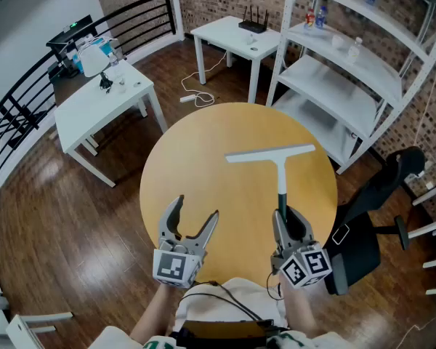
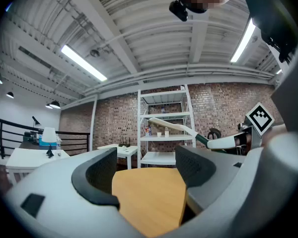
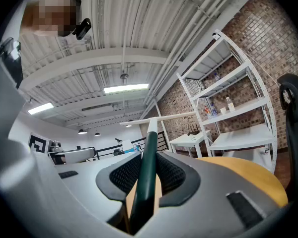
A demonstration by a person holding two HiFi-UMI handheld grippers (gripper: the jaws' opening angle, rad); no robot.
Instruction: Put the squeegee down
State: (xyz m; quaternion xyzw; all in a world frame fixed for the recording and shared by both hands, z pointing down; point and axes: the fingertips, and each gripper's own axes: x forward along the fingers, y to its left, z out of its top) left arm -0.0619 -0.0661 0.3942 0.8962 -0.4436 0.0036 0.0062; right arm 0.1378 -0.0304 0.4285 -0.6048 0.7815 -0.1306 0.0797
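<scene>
Nearest, at the bottom of the head view, two handheld grippers side by side over a round wooden table (image 1: pixel 203 158). To the left, the left gripper (image 1: pixel 196 208), jaws spread wide and released, with nothing between them but bare tabletop in its own view. To the right, the right gripper (image 1: pixel 283 215), clenched tight on the dark green tail of the squeegee (image 1: pixel 280 169), textured pads pressing both sides of the handle in the right gripper view.

Further out, the slim handle turning from green to white and running straight away from the person to a long pale blade set crosswise, near the table's middle. Held roughly level and, judging by the left gripper view, apparently just clear of the surface.

Looks light and stiff, probably plastic or thin metal, with a softer wiping edge. Likely a little top-heavy, with the wide blade far from the grip and so prone to dip or twist. Smooth round handle, so possibly slippery. Best held where it is now, on the green grip section, not on the blade.

Beyond the table, an office chair (image 1: pixel 381 195) at right, a white shelving unit (image 1: pixel 334 86) against a brick wall, and two white side tables (image 1: pixel 94 107).
</scene>
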